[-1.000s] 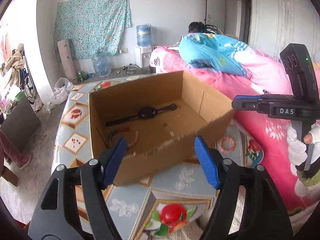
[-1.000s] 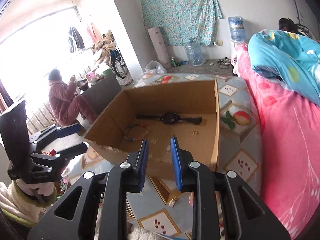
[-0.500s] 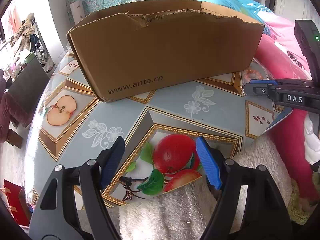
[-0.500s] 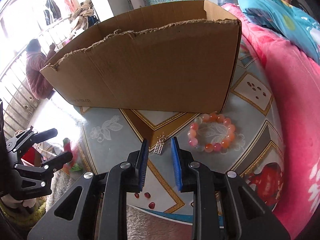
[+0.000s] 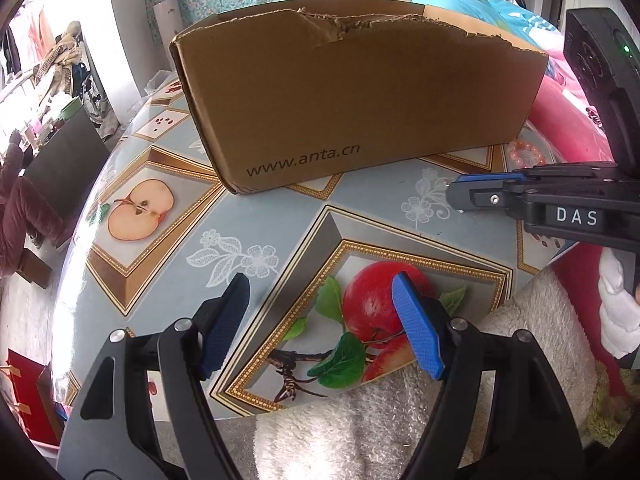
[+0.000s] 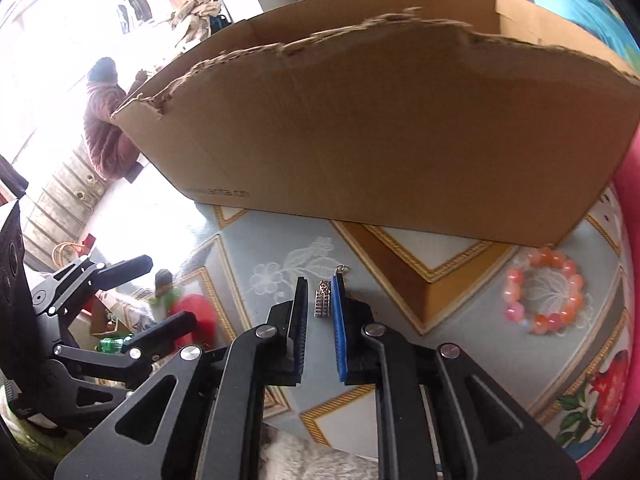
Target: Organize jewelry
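Observation:
A cardboard box (image 5: 360, 108) stands on the fruit-patterned table (image 5: 168, 288); its inside is hidden. It also shows in the right wrist view (image 6: 392, 128). My right gripper (image 6: 320, 300) is low over the table, its jaws narrowly open on either side of a small gold ladder-shaped earring (image 6: 323, 302) that lies on the table. A pink and orange bead bracelet (image 6: 544, 292) lies to its right by the box corner, and shows in the left wrist view (image 5: 526, 156). My left gripper (image 5: 320, 308) is wide open and empty above the table's front.
A pink quilt (image 5: 568, 108) and a bed border the table on the right. A white fluffy cloth (image 5: 360, 432) lies at the front edge. A person (image 6: 106, 120) sits beyond the table at the left.
Both grippers have come down lower and closer to the table in front of the box. My right gripper now has the earring between its jaws.

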Tool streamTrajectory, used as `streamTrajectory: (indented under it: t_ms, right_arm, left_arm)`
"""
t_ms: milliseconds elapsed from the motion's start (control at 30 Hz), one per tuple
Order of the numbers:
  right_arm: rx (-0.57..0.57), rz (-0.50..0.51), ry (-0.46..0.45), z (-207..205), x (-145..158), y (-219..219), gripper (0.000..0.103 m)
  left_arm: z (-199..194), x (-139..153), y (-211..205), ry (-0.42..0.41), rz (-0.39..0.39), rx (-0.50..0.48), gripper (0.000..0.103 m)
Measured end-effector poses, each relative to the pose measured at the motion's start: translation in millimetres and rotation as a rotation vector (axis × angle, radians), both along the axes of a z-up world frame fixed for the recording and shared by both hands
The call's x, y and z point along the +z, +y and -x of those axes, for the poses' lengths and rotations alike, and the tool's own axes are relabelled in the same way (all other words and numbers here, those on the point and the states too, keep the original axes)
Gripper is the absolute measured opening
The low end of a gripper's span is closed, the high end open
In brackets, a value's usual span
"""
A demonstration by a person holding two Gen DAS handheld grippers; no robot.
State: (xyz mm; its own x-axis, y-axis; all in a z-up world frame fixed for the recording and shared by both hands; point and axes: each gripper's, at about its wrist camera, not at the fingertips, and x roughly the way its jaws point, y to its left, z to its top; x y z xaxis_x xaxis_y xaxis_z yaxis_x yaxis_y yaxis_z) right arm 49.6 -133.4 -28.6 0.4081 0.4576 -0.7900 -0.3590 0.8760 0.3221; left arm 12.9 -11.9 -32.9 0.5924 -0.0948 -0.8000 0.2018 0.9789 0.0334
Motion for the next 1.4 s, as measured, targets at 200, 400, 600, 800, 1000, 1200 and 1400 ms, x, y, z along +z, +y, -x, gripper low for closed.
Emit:
streamTrajectory:
  t_ms: [200, 400, 600, 800, 1000, 1200, 1400]
  right_arm:
    - [0.098, -0.121, 0.042, -3.8, 1.9, 28.1, 0.012]
    - [0.032, -0.04, -0.024, 10.3, 20.6, 3.9, 0.017]
    - [-0.176, 0.064, -0.068, 13.1, 34.7, -60.4, 0.039]
    - [-0.236, 0.09, -0.031, 0.7, 27.5, -89.2, 0.049]
    - [-0.243, 0.069, 0.063, -20.2, 5.8, -86.6, 0.052]
    - [-0.2, 0.012, 0.088, -27.1, 4.7, -73.3, 0.054]
    - [-0.135, -0.062, 0.123, -29.4, 2.1, -51.8, 0.056]
  left_arm:
    - [0.7, 0.0, 4.2, 0.006, 0.009, 0.023, 0.071]
    - [-4.2, -0.2, 0.6, 0.02, 0.011, 0.027, 0.072]
    - [-15.2, -3.1, -6.8, 0.05, 0.015, 0.028, 0.082]
    - [-23.2, -3.6, -10.7, 0.07, 0.016, 0.04, 0.087]
    - [-29.1, -4.2, -9.8, 0.093, 0.012, 0.059, 0.089]
    - [-34.1, -5.6, -7.9, 0.104, 0.012, 0.066, 0.089]
    - [-35.4, -6.2, -7.8, 0.105, 0.013, 0.069, 0.089]
